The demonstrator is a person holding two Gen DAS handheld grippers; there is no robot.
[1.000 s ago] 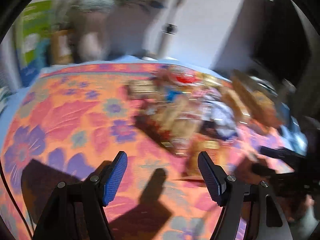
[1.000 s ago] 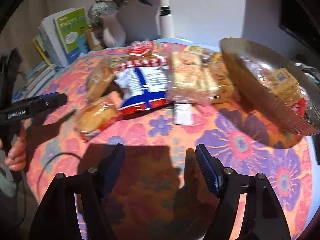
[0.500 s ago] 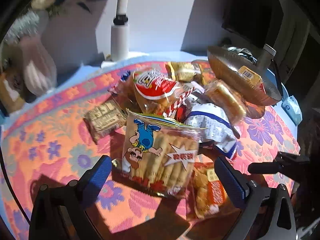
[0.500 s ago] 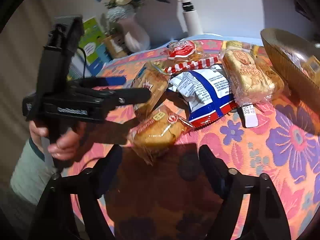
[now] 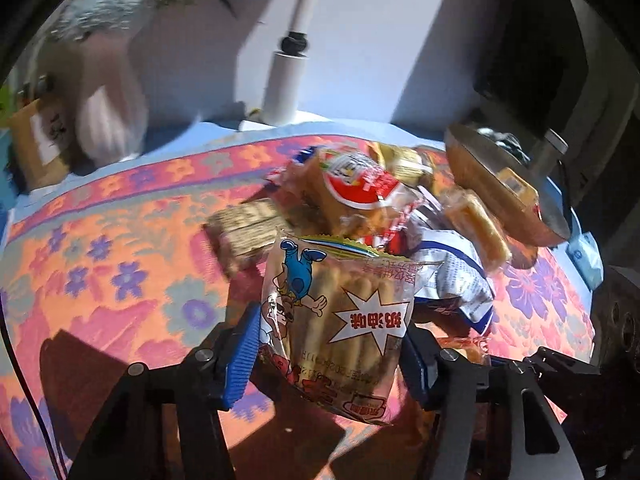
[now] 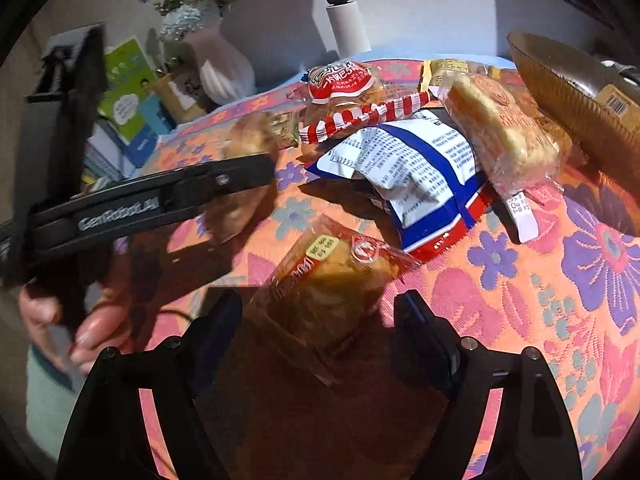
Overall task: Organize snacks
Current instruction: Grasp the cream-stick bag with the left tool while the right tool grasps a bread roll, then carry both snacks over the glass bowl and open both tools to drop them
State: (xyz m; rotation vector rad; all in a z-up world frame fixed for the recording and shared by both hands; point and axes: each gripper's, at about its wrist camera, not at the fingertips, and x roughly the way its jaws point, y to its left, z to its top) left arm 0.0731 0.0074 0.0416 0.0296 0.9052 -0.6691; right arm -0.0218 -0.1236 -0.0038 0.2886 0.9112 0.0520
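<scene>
Closing left tool on a clear biscuit-stick packet with a cartoon figure and white starburst label; pads touch both its sides, near the table's front edge. Right tool is released, jaws apart and straddling one clear-wrapped brown cake without pressing it. Behind: one blue-white pouch, one red-labelled bread pack, one yellow cake pack, one brown bowl.

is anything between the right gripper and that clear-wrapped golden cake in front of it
Nothing visible: the clear-wrapped golden cake already lies between the open fingers of the right gripper, on the floral orange tablecloth, with gaps both sides.
</scene>
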